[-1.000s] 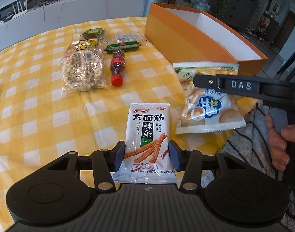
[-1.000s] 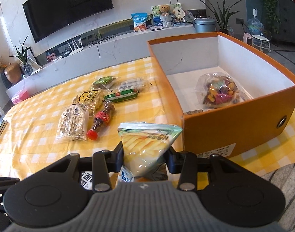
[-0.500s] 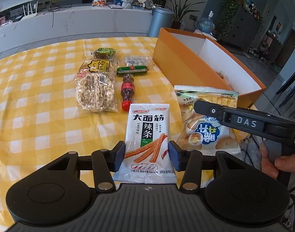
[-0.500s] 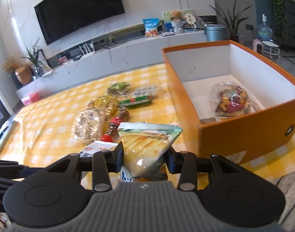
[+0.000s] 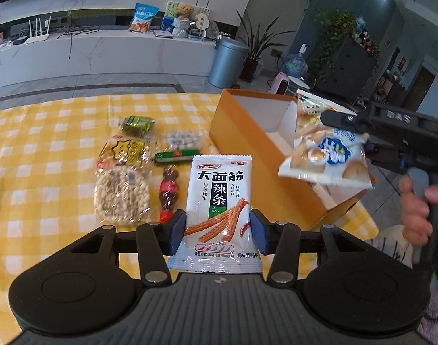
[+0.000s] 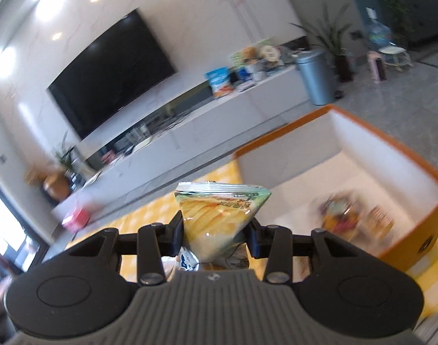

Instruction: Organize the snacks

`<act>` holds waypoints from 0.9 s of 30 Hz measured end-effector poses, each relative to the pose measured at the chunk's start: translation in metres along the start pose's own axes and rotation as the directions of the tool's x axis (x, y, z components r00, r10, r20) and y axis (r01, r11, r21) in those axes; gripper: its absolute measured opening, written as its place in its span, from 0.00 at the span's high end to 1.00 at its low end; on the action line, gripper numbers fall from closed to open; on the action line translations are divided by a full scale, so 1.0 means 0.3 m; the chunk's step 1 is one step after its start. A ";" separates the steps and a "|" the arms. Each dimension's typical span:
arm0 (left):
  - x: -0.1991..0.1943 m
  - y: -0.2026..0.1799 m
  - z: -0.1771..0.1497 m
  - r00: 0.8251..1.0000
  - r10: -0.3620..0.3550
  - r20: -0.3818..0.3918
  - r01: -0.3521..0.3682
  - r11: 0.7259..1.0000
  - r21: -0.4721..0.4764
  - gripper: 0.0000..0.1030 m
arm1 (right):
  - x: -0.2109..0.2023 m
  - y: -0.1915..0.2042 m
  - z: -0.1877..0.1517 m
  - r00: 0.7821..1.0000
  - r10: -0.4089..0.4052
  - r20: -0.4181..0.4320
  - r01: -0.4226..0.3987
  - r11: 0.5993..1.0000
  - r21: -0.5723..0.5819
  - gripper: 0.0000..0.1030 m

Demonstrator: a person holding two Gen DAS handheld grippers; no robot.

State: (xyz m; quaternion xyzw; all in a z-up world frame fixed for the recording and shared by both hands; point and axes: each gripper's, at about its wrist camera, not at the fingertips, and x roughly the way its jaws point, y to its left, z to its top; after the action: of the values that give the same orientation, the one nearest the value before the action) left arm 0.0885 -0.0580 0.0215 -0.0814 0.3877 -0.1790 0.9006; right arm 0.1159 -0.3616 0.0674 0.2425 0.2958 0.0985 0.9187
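A television (image 6: 109,74) hangs above the grey bin (image 6: 315,76).

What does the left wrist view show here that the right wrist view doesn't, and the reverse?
Left wrist only: the left gripper clamping the spicy strips packet, and loose snacks such as the peanut bag on the checkered tablecloth. Right wrist only: the television and a blurred snack bag inside the box. Both: the orange box and the chips bag in the right gripper.

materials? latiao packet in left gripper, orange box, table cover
Latiao packet: glossy printed plastic film, judging by glare and crimped end seals. Orange box: likely matte paperboard, with thin straight walls and a white inside. Table cover: yellow-and-white check, probably cloth or vinyl; cannot tell which.
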 end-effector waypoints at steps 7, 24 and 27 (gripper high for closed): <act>0.041 -0.016 0.045 0.999 -0.031 0.010 0.032 0.999 -0.016 0.46 | 0.224 -0.047 0.164 0.967 -0.250 -0.046 0.244 0.964 -0.101 0.60; 0.092 -0.025 0.067 0.999 -0.053 0.004 0.053 0.998 -0.043 0.46 | 0.473 -0.101 0.089 0.925 -0.275 -0.261 0.200 0.939 -0.280 0.28; 0.091 -0.026 0.077 0.999 -0.047 0.006 0.048 0.998 -0.043 0.46 | 0.415 -0.097 0.097 0.940 -0.267 -0.213 0.210 0.943 -0.256 0.14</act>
State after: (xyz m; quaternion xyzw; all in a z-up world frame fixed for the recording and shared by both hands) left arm 0.1206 -0.0755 0.0212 -0.1104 0.3870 -0.1917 0.8952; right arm 0.2347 -0.3576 0.0117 0.0826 0.4207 0.0481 0.9022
